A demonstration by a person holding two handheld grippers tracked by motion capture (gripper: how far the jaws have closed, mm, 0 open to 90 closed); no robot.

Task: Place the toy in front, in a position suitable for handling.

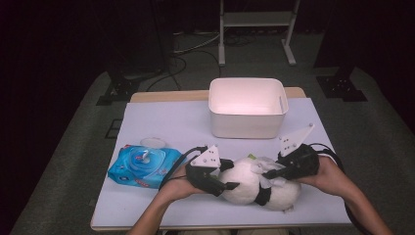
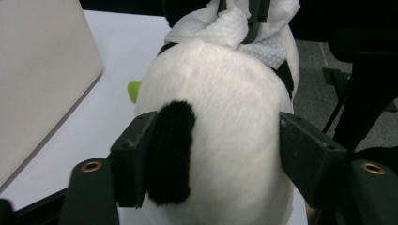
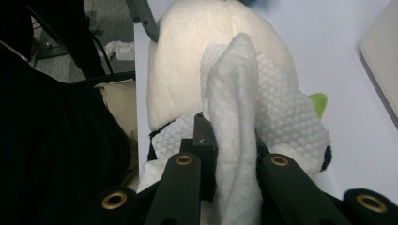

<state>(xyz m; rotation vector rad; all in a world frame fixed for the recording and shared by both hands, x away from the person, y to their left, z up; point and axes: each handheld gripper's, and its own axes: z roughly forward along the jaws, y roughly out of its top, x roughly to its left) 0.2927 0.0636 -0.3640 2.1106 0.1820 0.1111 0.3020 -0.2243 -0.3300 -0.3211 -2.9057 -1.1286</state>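
The table (image 1: 161, 122) carries a white bin (image 1: 247, 107) at the back and a wipes pack (image 1: 142, 166) at left, seen from the high view. Front centre lies the plush (image 1: 254, 188): the left gripper (image 2: 213, 154) straddles it, contact unclear. Up close, the right gripper (image 3: 232, 164) clamps a wipe (image 3: 244, 117) against it.

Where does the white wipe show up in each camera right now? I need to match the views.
High view: the white wipe lies on the plush panda, lower centre-right, at the right tongs.
Left gripper view: top centre, above the panda's white body.
Right gripper view: centre, running down between that gripper's jaws.
Shared landmark: the panda's green patch, beside the wipe.
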